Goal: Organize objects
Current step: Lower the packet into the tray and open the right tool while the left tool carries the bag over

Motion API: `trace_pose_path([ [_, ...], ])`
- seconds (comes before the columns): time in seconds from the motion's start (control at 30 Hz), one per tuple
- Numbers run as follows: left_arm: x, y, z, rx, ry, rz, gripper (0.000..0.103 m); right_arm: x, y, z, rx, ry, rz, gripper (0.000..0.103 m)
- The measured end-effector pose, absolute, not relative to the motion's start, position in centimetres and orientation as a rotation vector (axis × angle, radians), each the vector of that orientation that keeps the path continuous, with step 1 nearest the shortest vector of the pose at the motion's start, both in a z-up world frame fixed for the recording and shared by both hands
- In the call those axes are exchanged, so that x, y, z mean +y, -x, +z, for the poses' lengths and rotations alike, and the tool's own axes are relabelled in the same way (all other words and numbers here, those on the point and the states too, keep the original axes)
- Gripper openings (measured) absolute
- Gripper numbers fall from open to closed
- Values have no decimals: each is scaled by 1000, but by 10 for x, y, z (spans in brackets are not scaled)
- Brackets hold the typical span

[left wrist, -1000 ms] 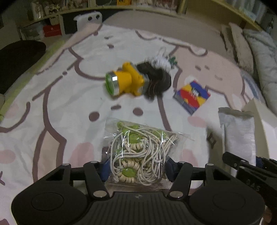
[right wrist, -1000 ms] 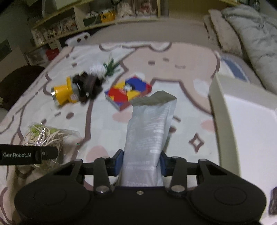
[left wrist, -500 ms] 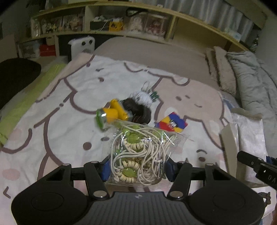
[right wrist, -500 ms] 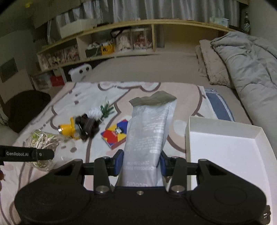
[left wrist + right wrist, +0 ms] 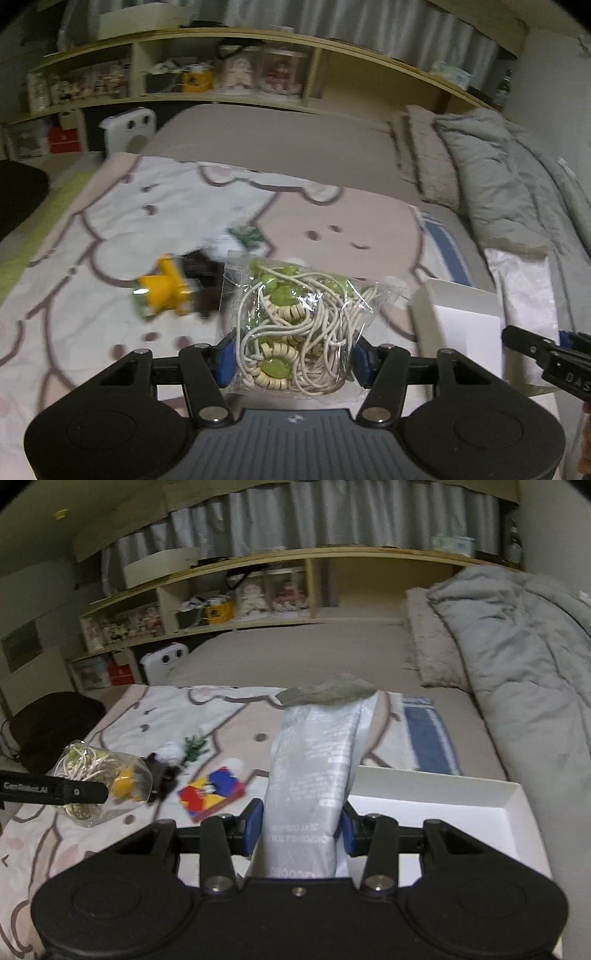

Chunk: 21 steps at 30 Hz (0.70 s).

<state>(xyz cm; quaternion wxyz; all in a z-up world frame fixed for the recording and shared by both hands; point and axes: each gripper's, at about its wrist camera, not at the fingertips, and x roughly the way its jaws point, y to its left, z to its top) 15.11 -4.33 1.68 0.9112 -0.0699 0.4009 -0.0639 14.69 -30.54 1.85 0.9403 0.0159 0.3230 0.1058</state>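
Note:
My left gripper (image 5: 293, 360) is shut on a clear bag of white cords and green beads (image 5: 299, 325), held above the bed. The bag also shows in the right wrist view (image 5: 99, 775). My right gripper (image 5: 301, 829) is shut on a grey foil packet (image 5: 314, 775), held upright over the near edge of a white box (image 5: 480, 812). The box also shows in the left wrist view (image 5: 461, 328). A yellow torch with a dark strap (image 5: 166, 291), a white and green bundle (image 5: 184, 751) and a colourful flat packet (image 5: 212, 792) lie on the bedspread.
The cartoon bedspread (image 5: 92, 258) covers the bed. A grey duvet (image 5: 517, 664) and a pillow (image 5: 432, 650) lie at the right. Shelves with jars and boxes (image 5: 240, 602) line the far wall. A white heater (image 5: 164, 662) stands beyond the bed.
Both grippers have risen from the bedspread with their loads. The right gripper has moved right, so the white box now lies under the grey packet.

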Motion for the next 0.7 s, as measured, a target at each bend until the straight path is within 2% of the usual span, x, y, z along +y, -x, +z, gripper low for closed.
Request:
trace_pose_path([
  [0.1, -70, -156, 13, 845, 135, -170, 59, -331, -152, 16, 681, -68, 192, 41],
  [0.13, -80, -158, 11, 852, 133, -184, 59, -340, -152, 15, 682, -78, 179, 34],
  [0.33, -138, -165, 3, 874, 107, -254, 59, -383, -156, 5, 705, -134, 128, 28],
  [0.7, -199, -161, -2, 895, 68, -329, 59, -412, -158, -12, 743, -186, 95, 27],
])
